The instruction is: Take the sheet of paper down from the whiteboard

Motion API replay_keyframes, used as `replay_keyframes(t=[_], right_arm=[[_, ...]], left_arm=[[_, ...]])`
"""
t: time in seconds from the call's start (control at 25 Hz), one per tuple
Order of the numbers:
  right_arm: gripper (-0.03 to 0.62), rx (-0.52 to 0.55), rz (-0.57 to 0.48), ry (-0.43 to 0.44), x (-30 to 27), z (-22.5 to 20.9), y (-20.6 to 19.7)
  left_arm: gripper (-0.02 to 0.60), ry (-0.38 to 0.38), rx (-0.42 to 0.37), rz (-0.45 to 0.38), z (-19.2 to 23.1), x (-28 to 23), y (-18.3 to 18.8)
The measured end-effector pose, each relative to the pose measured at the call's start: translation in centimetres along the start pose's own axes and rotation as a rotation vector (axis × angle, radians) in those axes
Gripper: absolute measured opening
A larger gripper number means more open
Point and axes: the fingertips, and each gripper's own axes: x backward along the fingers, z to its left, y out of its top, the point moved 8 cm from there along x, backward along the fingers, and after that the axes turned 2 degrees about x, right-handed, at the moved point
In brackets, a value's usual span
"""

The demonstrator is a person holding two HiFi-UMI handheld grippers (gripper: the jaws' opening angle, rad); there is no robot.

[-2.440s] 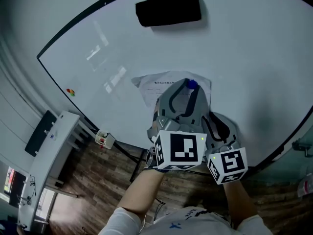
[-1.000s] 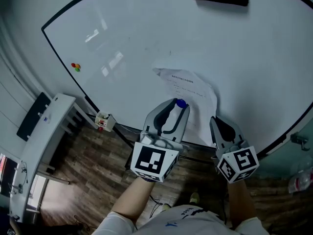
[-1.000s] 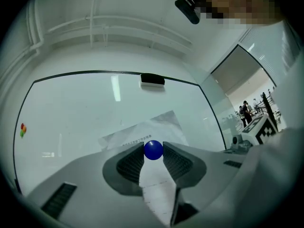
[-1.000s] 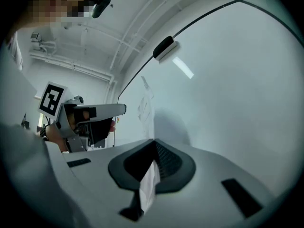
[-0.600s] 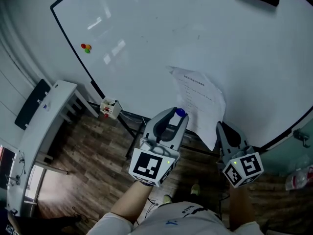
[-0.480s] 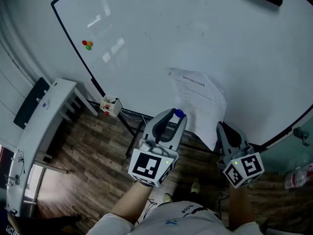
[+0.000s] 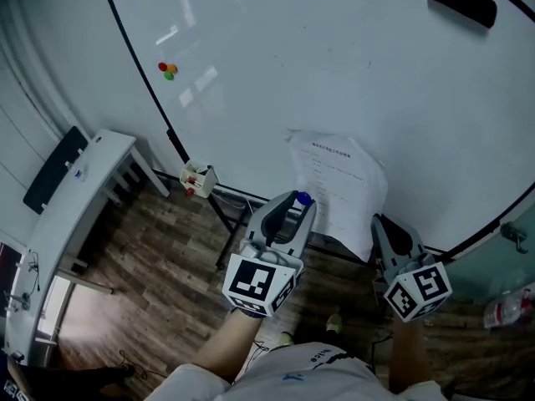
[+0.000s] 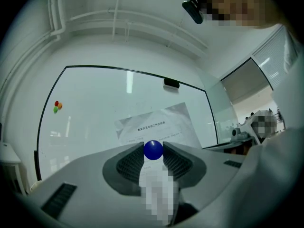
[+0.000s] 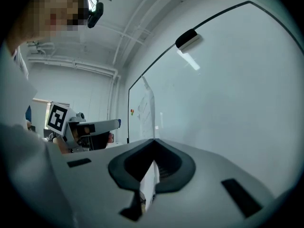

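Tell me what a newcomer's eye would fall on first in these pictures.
First comes the printed sheet of paper in front of the whiteboard, its lower edge pinched in the right gripper. Next comes the round blue magnet, clamped at the tips of the left gripper, just left of the sheet. A black eraser sits at the board's top right.

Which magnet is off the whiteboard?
The blue magnet, clamped in the left gripper; the red, orange and green ones sit clustered near the whiteboard's left edge.
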Motion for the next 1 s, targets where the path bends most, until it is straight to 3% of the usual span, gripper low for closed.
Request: replay_keyframes(t=[1.0], right_arm=[[0.014, -0.028, -0.024, 0.013, 0.4, 0.4, 1.4]], left_arm=[[0.130, 0.009, -0.009, -0.013, -0.3, 0.1, 1.4]])
